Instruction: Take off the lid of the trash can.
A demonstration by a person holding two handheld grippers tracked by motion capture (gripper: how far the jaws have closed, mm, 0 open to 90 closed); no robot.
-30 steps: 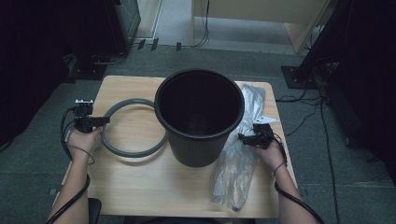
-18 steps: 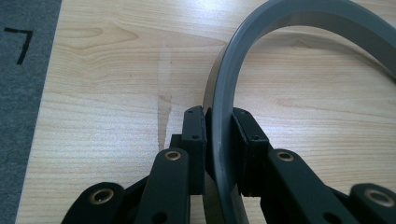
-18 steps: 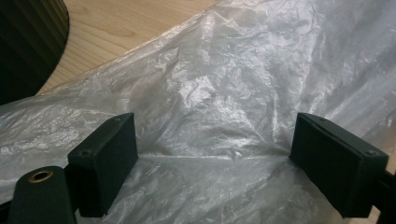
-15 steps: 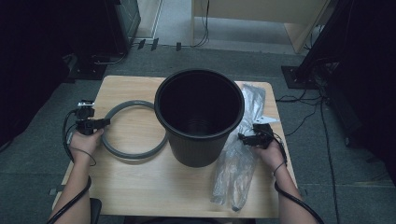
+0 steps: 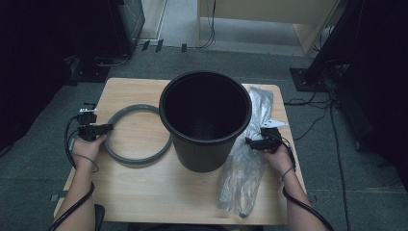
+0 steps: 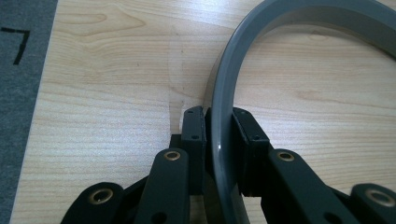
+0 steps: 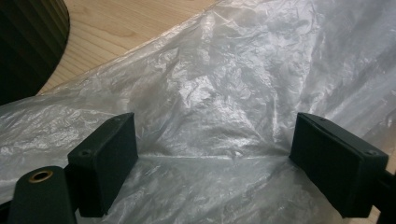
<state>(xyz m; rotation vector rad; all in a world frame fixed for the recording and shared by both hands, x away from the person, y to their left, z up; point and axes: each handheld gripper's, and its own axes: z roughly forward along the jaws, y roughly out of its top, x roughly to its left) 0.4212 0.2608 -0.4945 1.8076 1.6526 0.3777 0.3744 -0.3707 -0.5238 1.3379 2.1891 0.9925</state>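
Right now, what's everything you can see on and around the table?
bin: one, black, upright at table centre
ring: one, grey, flat on the table left of the bin
plastic bag: one, clear, lying right of the bin
table: one, light wood
floor: grey carpet, cables at the far side
left claw: one, black, shut on the ring's rim
right claw: one, black, open over the plastic bag

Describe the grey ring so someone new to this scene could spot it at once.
Start at the big black bucket standing mid-table. On its left, lying flat on the wood, is the grey ring, with the left gripper clamped on its outer edge. It is the one hoop-shaped thing; the clear plastic bag lies crumpled on the bucket's other side.
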